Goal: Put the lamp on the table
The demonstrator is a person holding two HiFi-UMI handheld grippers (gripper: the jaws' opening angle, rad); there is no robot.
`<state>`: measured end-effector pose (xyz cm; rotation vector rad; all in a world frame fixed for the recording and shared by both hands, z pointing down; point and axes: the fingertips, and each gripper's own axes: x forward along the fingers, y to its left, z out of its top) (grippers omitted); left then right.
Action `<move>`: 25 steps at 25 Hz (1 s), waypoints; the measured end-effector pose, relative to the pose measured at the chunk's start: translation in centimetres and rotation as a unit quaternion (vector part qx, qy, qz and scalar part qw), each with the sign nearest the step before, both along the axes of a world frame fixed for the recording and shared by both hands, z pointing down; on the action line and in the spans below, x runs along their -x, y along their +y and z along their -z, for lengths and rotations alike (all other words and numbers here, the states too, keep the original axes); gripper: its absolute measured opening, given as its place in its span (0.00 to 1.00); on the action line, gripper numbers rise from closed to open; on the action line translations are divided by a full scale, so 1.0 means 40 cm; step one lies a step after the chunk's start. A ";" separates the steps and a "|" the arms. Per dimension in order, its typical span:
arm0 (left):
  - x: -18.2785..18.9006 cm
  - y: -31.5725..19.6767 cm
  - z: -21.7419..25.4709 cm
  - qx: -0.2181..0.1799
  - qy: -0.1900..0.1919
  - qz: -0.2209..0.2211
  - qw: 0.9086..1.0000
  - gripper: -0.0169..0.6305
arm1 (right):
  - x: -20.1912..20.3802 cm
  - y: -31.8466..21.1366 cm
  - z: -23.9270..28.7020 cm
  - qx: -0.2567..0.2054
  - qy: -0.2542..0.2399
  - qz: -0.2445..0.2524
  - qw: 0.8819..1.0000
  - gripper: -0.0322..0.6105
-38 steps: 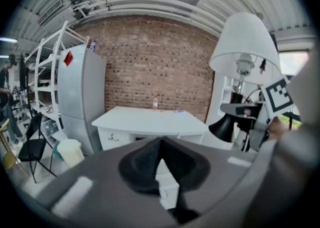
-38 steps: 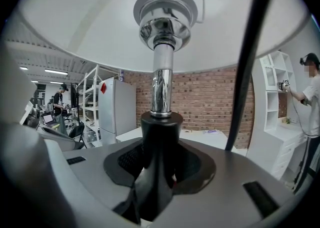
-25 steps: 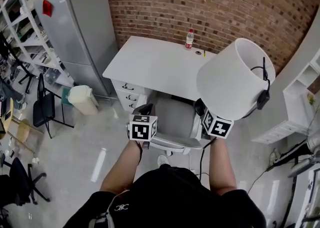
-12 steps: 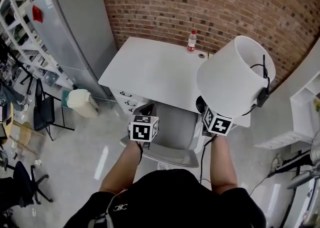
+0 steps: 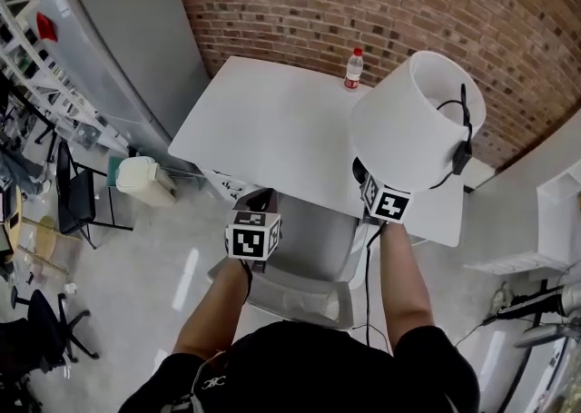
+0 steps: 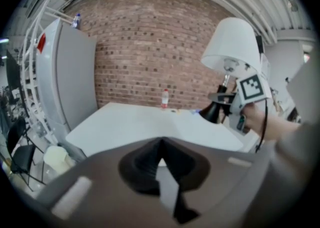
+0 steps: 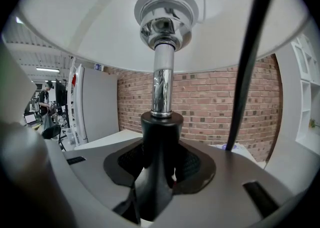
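Brick wall (image 5: 390,3) backed a white table (image 5: 263,121) in the head view. A bottle (image 5: 354,67) stood at the table's far edge and a grey chair (image 5: 304,252) sat against its near side. The lamp (image 5: 413,130), white shade uppermost, was held in the air by the right gripper (image 5: 368,182), apparently above the table's right end. Its black cord (image 5: 461,143) draped across the shade. The left gripper (image 5: 261,202) hovered over the chair, near the table's front edge.

The left gripper view showed that gripper's jaws together with nothing between them. The tabletop spread ahead and the lamp was raised off to the right.

The right gripper view showed the jaws clamped on the black neck of the lamp's base, with a chrome tube and the shade rising above.

By my judgement the carry was nearly over and the set-down was in hand. The next move would call for lowering the lamp upright until its base sat flat on bare tabletop, away from the bottle and the edge. The cord should hang free before the jaws let go.
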<state>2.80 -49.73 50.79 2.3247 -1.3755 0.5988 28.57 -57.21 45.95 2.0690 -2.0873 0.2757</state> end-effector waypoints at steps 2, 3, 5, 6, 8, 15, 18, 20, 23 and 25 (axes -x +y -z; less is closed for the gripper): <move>0.001 -0.027 -0.020 0.011 -0.001 0.002 1.000 0.03 | 0.000 -0.056 -0.038 0.005 0.002 0.005 1.000 0.26; 0.003 -0.041 -0.030 0.016 -0.003 0.002 1.000 0.03 | 0.003 -0.082 -0.060 0.008 0.003 0.009 1.000 0.26; 0.007 -0.074 -0.049 0.024 -0.008 0.003 1.000 0.03 | 0.011 -0.137 -0.102 0.011 0.005 0.015 1.000 0.26; 0.009 -0.093 -0.056 0.026 -0.009 0.005 1.000 0.03 | 0.014 -0.163 -0.122 0.011 0.006 0.017 1.000 0.26; 0.008 -0.131 -0.069 0.030 -0.009 0.008 0.999 0.03 | 0.017 -0.214 -0.161 0.011 0.009 0.021 1.000 0.26; -0.017 -0.212 -0.134 0.055 -0.006 0.003 0.998 0.03 | 0.017 -0.355 -0.309 0.032 0.015 0.020 0.999 0.26; -0.026 -0.230 -0.164 0.062 -0.006 -0.003 0.998 0.03 | 0.009 -0.401 -0.360 0.035 0.019 0.009 0.999 0.26; -0.027 -0.230 -0.190 0.073 -0.002 -0.005 0.997 0.03 | 0.006 -0.420 -0.401 0.045 0.017 0.003 0.999 0.26; -0.027 -0.225 -0.234 0.091 -0.005 -0.014 0.996 0.03 | -0.012 -0.453 -0.451 0.057 0.020 -0.014 0.998 0.26; -0.017 -0.219 -0.264 0.102 -0.011 -0.016 0.995 0.03 | -0.022 -0.472 -0.474 0.057 0.024 -0.023 0.998 0.26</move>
